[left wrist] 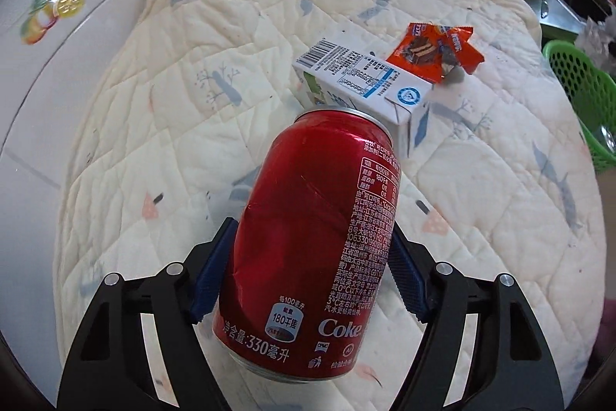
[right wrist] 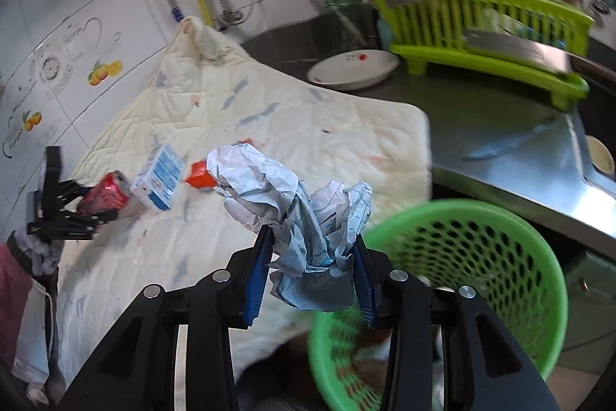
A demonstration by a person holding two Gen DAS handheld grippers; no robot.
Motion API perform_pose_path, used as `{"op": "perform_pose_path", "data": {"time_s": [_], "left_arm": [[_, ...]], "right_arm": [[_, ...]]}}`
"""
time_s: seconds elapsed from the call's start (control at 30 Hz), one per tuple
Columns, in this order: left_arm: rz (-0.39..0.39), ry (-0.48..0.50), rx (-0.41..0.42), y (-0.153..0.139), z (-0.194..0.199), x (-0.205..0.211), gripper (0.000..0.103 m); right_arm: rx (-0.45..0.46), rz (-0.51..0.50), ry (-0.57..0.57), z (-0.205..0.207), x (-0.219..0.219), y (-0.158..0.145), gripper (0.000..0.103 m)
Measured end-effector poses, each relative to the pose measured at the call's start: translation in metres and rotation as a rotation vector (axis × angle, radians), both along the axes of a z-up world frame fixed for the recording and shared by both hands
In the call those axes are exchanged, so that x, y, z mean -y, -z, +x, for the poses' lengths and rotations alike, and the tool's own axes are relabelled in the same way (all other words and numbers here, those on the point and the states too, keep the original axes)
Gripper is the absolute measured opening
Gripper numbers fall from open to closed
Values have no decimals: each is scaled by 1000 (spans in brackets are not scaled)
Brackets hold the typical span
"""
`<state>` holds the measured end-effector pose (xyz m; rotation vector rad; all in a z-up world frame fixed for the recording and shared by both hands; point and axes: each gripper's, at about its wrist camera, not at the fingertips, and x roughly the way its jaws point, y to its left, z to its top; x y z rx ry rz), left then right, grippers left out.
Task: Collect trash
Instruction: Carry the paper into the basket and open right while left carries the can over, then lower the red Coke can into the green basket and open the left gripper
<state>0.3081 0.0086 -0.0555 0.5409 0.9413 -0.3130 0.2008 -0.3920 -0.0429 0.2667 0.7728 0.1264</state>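
1. Left wrist view: left gripper (left wrist: 308, 257), jaws half-open, clamps the dented can (left wrist: 312, 241) mid-body, lifted beside the carton (left wrist: 365, 83); light, thin-walled, slippery.
2. Wrapper (left wrist: 435, 51) lies just beyond the carton.
3. Right gripper (right wrist: 312, 257), jaws narrow, pinches soft crumpled paper (right wrist: 300, 203) above the basket (right wrist: 481, 257), whose contents are blurred.

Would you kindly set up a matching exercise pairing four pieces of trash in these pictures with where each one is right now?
Things:
1. red cola can
2. crumpled paper
3. white carton
4. orange snack wrapper

Places:
A. lying on the quilted cloth, just behind the carton
B. clamped in the right gripper, beside the green basket
C. gripped by the left gripper
D. lying on the cloth, just beyond the can

Pairs: 1-C, 2-B, 3-D, 4-A
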Motion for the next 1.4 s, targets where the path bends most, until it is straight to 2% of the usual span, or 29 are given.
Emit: {"op": "perform_pose_path", "data": {"time_s": [0.1, 0.27, 0.33, 0.57, 0.73, 0.8, 1.03, 1.23, 1.4], "left_arm": [[-3, -49, 8, -9, -14, -3, 73], [-106, -86, 35, -36, -36, -3, 73], [-129, -67, 48, -42, -45, 7, 73], [-179, 47, 65, -56, -76, 66, 73], [-221, 144, 66, -60, -93, 115, 73], [-241, 183, 53, -58, -97, 137, 73], [-279, 296, -3, -41, -107, 220, 73], [-297, 345, -65, -19, -108, 291, 73], [-312, 348, -121, 0, -101, 341, 73]], "right_arm": [[-10, -12, 49, -15, 23, 4, 39], [-51, -39, 127, -31, 58, 17, 40], [-80, -64, 165, -34, 69, 28, 42], [-143, -34, 257, -37, 100, 54, 49], [-146, -7, 296, -44, 114, 57, 63], [-139, -10, 302, -47, 117, 55, 68], [-103, -5, 296, -67, 122, 43, 71], [-59, -31, 297, -94, 125, 26, 72], [-27, -72, 315, -115, 131, 18, 75]]}}
